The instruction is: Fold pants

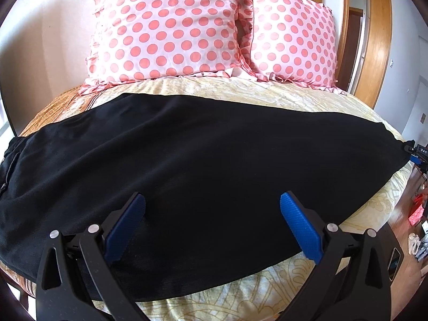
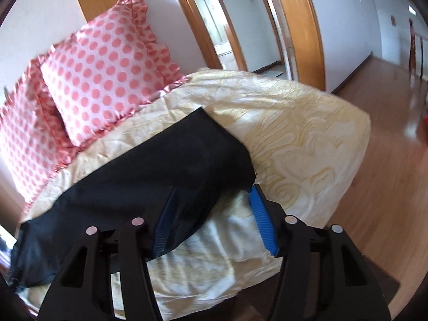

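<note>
Here, pants (image 1: 187, 147) across bedspread (image 1: 254, 88).

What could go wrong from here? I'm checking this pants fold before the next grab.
The right gripper is open around the hem of the black pants; closing could pinch the yellow bedspread too. The left gripper is open over mid-leg, so it may catch only the top layer and fold crookedly.
</note>
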The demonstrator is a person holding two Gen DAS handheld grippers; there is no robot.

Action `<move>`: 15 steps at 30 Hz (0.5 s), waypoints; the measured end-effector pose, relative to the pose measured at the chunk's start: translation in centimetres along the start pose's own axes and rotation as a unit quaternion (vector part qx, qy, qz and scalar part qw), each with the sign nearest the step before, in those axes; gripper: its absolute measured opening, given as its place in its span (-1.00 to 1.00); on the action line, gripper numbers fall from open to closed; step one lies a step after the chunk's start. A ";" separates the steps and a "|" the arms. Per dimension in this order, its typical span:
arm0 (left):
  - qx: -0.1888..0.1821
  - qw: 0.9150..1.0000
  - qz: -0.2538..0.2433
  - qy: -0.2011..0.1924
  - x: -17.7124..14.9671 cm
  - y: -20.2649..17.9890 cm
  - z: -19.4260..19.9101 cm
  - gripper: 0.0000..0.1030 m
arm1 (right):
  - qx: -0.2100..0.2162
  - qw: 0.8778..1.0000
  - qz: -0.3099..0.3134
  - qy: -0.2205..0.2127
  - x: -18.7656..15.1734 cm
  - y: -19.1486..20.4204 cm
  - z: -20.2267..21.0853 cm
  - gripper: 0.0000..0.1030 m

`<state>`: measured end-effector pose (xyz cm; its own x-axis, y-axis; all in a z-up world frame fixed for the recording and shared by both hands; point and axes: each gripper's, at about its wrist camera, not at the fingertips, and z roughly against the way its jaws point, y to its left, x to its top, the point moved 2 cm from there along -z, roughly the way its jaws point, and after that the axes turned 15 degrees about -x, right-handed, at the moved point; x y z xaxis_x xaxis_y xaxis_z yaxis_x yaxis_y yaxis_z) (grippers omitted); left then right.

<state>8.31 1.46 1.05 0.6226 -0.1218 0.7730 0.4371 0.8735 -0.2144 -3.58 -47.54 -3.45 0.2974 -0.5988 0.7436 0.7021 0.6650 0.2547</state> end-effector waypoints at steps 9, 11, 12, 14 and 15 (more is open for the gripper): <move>-0.001 1.000 0.003 0.002 0.2 0.2 -0.4 0.96 | 0.006 0.999 -0.046 -0.013 0.1 0.5 -1.0 -0.12; 0.002 1.000 0.002 0.001 0.1 0.1 -0.2 0.96 | -0.004 0.998 -0.057 -0.019 0.5 0.1 -1.6 -0.34; 0.004 1.000 0.002 0.000 0.1 0.2 -0.1 0.96 | -0.007 0.998 -0.062 -0.022 0.6 0.0 -1.9 -0.39; 0.007 1.000 0.004 -0.003 0.0 0.5 0.2 0.96 | -0.011 0.997 -0.072 -0.022 0.9 -0.4 -2.4 -0.66; 0.009 1.000 0.008 -0.004 -0.1 0.7 0.4 0.96 | -0.008 0.997 -0.079 -0.019 0.9 -0.5 -2.5 -0.71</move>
<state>8.30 2.31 1.07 0.6238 -0.1045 0.7746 0.4163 0.8832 -0.2161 -2.03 -49.57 -4.46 0.1580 -0.6770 0.7188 0.7482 0.5571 0.3603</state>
